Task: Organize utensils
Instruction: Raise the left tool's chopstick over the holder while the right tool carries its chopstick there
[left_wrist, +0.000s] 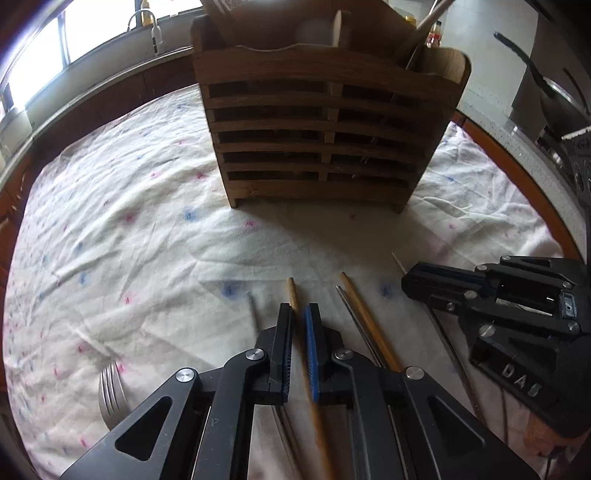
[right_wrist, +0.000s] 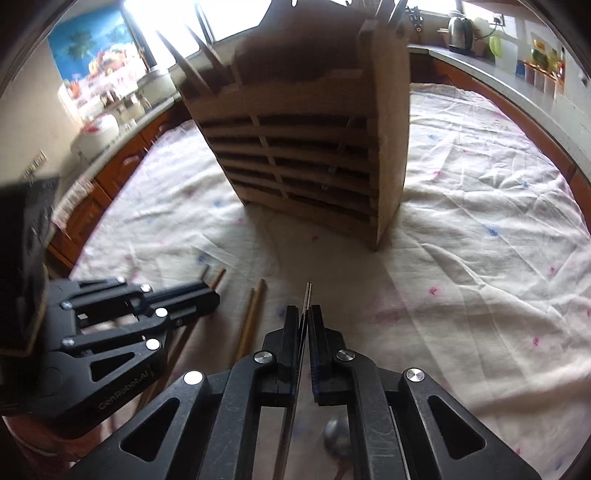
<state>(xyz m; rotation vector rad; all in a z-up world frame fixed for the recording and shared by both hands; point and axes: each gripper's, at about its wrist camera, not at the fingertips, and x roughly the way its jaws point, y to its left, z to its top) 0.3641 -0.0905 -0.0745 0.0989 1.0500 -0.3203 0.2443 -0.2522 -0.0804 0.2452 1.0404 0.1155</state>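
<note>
Both my grippers are clamped: left gripper (left_wrist: 300, 312) on a wooden chopstick (left_wrist: 292, 291), right gripper (right_wrist: 303, 314) on a metal chopstick (right_wrist: 307, 291), both pointing lengthwise at the wooden holder (left_wrist: 317, 129) straight ahead.

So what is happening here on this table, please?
A person is sorting utensils with two hand-held claws. The left claw is shut on a wooden chopstick, and the right claw is shut on a thin metal chopstick. More chopsticks and a fork lie on the cloth. The wooden holder stands ahead.
</note>
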